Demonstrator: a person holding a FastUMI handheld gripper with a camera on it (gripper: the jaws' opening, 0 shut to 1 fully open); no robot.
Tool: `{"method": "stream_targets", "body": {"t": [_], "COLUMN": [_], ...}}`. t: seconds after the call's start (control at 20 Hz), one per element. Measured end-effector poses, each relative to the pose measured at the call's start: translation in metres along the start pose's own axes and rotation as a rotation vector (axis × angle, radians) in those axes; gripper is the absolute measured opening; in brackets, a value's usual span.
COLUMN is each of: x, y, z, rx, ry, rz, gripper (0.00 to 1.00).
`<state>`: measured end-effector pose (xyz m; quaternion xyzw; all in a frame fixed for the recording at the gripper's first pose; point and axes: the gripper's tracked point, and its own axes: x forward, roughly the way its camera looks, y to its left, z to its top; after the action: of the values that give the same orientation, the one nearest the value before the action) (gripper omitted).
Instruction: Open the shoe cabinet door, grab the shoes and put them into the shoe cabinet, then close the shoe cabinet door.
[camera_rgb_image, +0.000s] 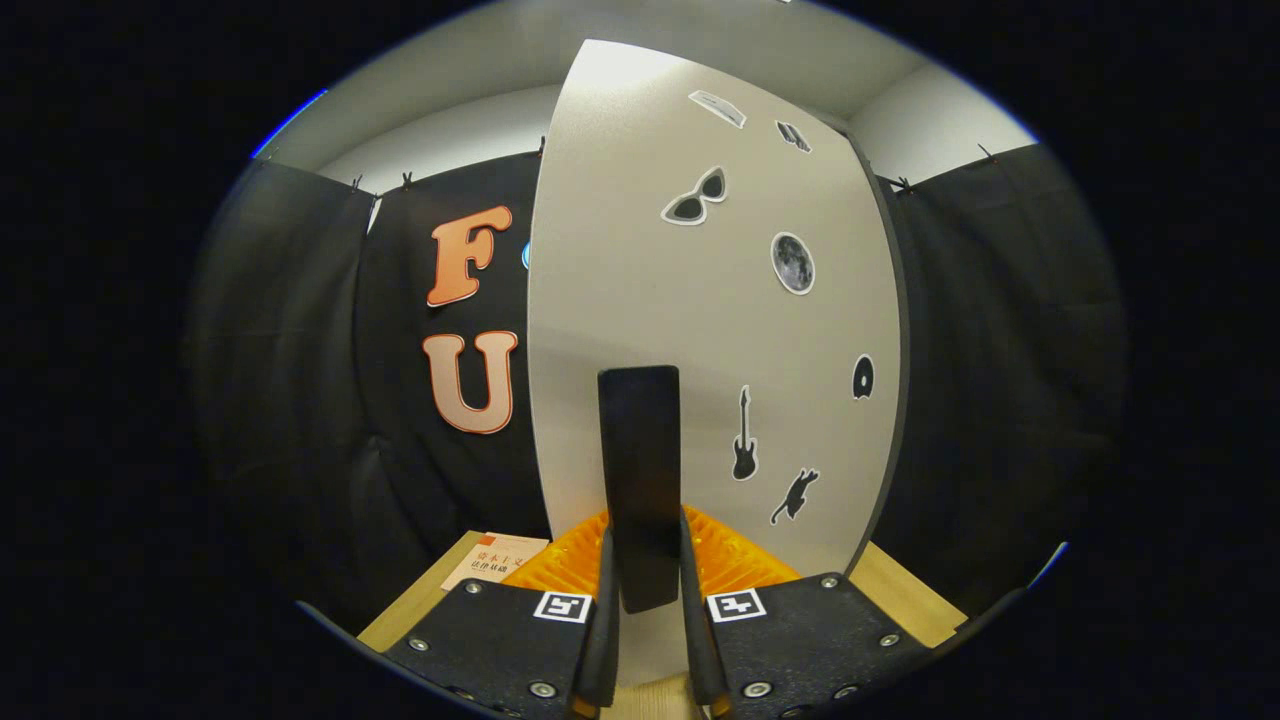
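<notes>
The gripper (648, 610) is close in front of the shoe cabinet door (700, 330), a pale grey panel that stands upright w/ its long axis vertical; its face is turned toward the camera and a bit to the left, so the left edge looks nearer and the dark right edge runs back toward the cabinet side. On the door is a dark flat handle (640, 480), also upright, long axis vertical, and its lower end comes down between the two fingers. The jaws are nearly pressed together and pinch this handle, one finger on each side of its lower part. The door face carries several stickers: sunglasses (696, 198) near the top, a moon (792, 263) below them, a guitar (744, 436) just right of the handle, and a cat (795, 496) lower right of it. Just beyond the fingers, at the foot of the door, there is an orange ribbed part (735, 558); I cannot tell what it belongs to. The door stands on a light wood counter (905, 595), and a book (496, 560) lies flat on the counter left of the fingers, near the door's left edge.
</notes>
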<state>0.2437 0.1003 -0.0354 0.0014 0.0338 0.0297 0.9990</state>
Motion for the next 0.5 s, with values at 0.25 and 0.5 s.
{"method": "stream_targets", "body": {"t": [0.25,0.5], "x": [-0.018,-0.03], "y": [-0.017,-0.036], "z": [-0.002,-0.003], "rx": [0.004,-0.01], "ry": [0.011,0.003], "rz": [-0.026,-0.056], "gripper": [0.28,0.28]}}
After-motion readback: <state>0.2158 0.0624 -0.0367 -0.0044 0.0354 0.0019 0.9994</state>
